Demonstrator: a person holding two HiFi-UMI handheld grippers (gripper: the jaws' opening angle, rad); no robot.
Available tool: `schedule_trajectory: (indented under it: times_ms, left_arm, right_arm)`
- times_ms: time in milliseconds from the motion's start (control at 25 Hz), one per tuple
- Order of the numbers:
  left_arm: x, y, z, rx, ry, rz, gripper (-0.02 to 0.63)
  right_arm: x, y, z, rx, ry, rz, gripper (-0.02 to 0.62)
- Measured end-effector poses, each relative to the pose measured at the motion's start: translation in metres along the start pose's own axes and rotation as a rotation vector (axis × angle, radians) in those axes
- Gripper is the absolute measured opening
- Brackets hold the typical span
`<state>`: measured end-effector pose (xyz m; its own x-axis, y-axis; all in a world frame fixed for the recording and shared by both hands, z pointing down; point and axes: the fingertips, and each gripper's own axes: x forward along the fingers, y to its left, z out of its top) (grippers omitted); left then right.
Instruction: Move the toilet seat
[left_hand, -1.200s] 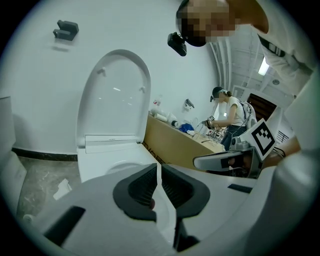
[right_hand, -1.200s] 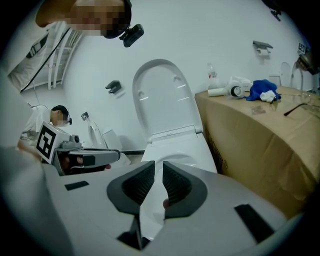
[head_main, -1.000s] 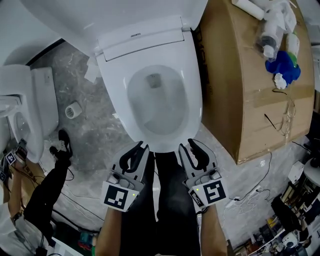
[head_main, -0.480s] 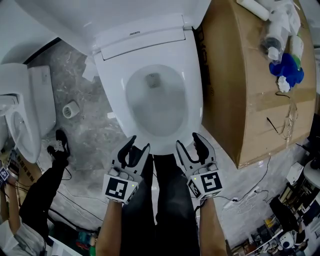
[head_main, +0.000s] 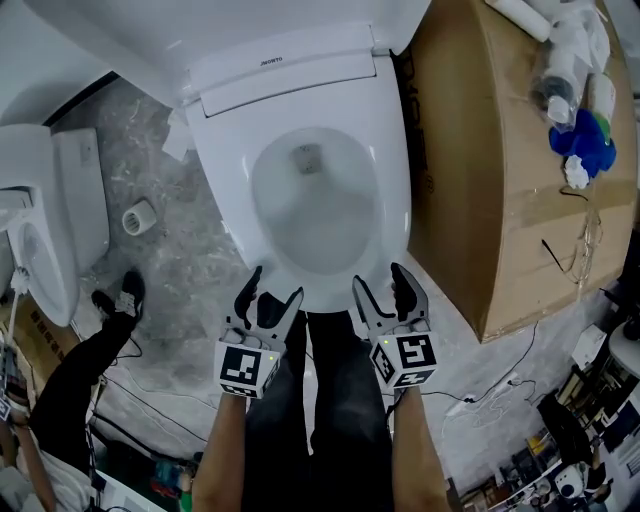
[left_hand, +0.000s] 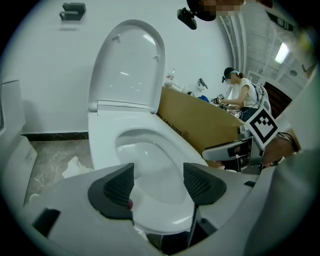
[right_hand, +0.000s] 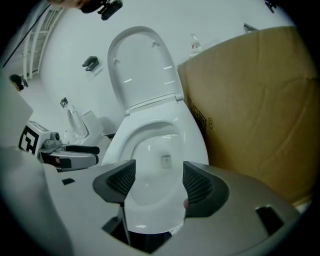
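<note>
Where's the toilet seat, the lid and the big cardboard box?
toilet seat (head_main: 393, 200), head view, right side of the ring.
lid (left_hand: 127, 65), left gripper view, middle of its inner face.
cardboard box (head_main: 530, 120), head view, bare top face.

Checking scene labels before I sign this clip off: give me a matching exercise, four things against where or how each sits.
Things:
1. toilet lid
2. toilet seat
3. cardboard box
4. white roll

States:
A. lying on the floor, left of the bowl
B. down flat on the bowl
C. raised upright
D. right of the bowl, bottles on top

Pairs: 1-C, 2-B, 3-D, 4-A
</note>
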<state>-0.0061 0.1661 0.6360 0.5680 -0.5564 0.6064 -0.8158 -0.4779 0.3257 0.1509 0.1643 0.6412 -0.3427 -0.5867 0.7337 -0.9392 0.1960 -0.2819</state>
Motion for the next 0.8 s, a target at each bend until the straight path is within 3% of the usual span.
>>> schedule_trajectory:
  times_ms: [400, 800]
  left_arm:
    - [0.006, 0.022, -0.029, -0.065, 0.039, 0.078, 0.361]
    - [0.011, 0.033, -0.05, -0.123, 0.063, 0.12, 0.383]
  right_arm:
    - [0.003, -0.021, -0.026, 0.016, 0.035, -0.098, 0.331]
    - [0.017, -0.031, -0.052, 0.086, 0.085, -0.102, 0.41]
